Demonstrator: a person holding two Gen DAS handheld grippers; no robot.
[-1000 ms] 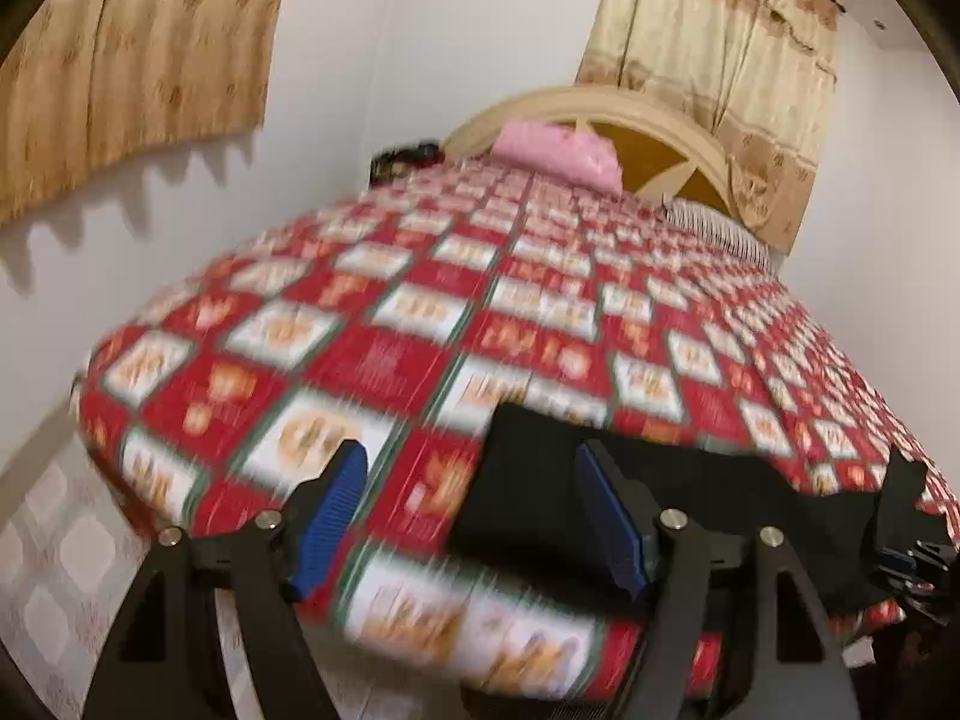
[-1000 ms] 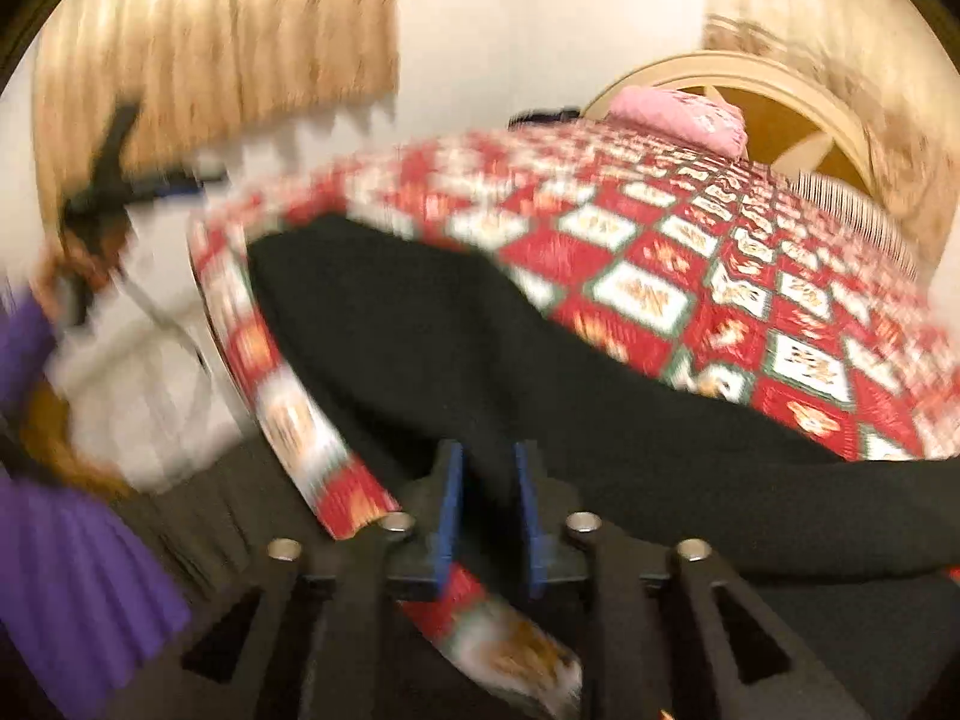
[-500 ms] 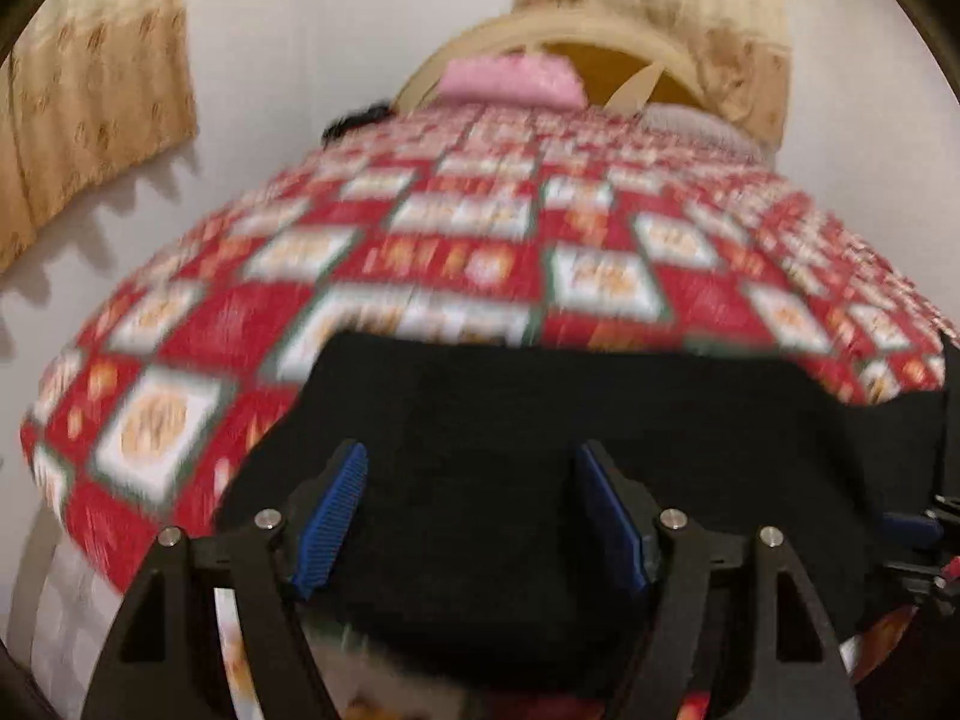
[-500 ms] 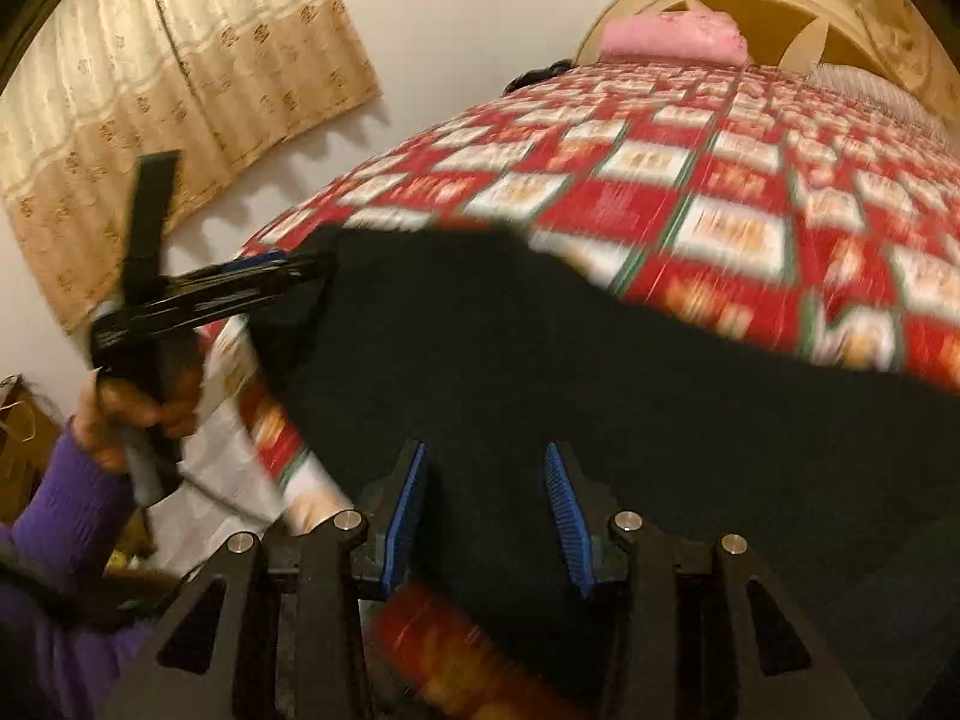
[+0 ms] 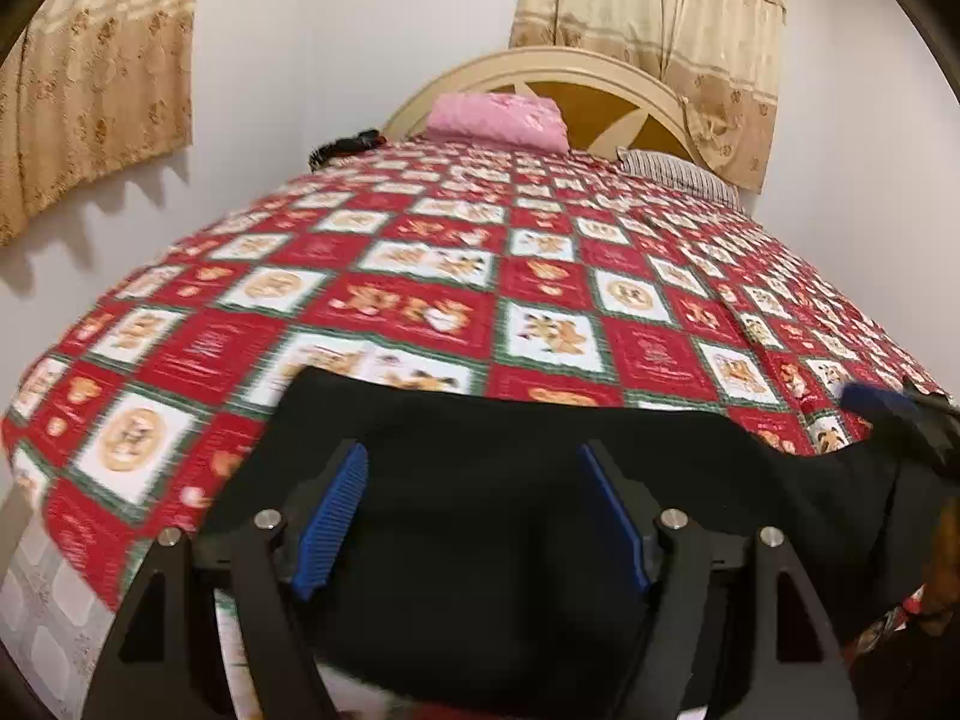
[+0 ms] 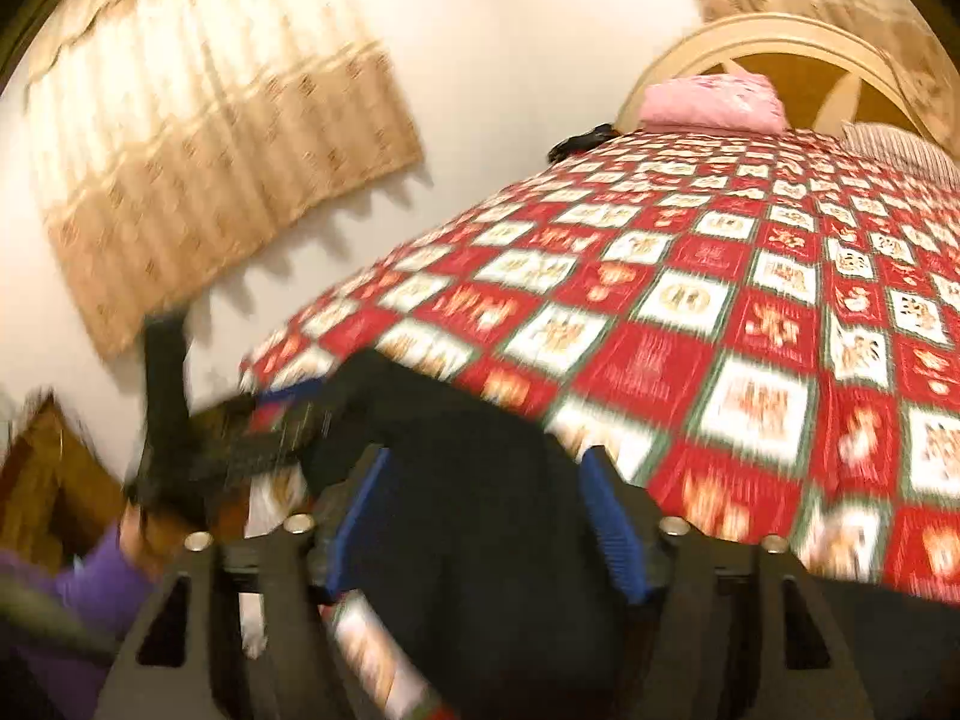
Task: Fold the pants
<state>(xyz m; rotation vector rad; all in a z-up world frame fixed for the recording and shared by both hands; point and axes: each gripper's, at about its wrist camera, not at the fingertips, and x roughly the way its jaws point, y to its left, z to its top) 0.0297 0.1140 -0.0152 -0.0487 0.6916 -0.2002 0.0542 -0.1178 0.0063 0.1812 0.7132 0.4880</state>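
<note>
Black pants lie across the near edge of a bed with a red, white and green patterned bedspread. My left gripper is open, its blue pads wide apart just above the pants. My right gripper is open too, over the black pants at the bed's near edge. The right gripper also shows at the right edge of the left wrist view. The left gripper, held by a hand in a purple sleeve, shows blurred in the right wrist view.
A pink pillow leans against the cream headboard at the far end. A striped pillow lies to its right. Beige curtains hang on the white walls. Patterned floor shows at the lower left.
My right gripper was shut on the pants a second ago and has opened wide. My left gripper has moved over the pants. Both views have shifted.
</note>
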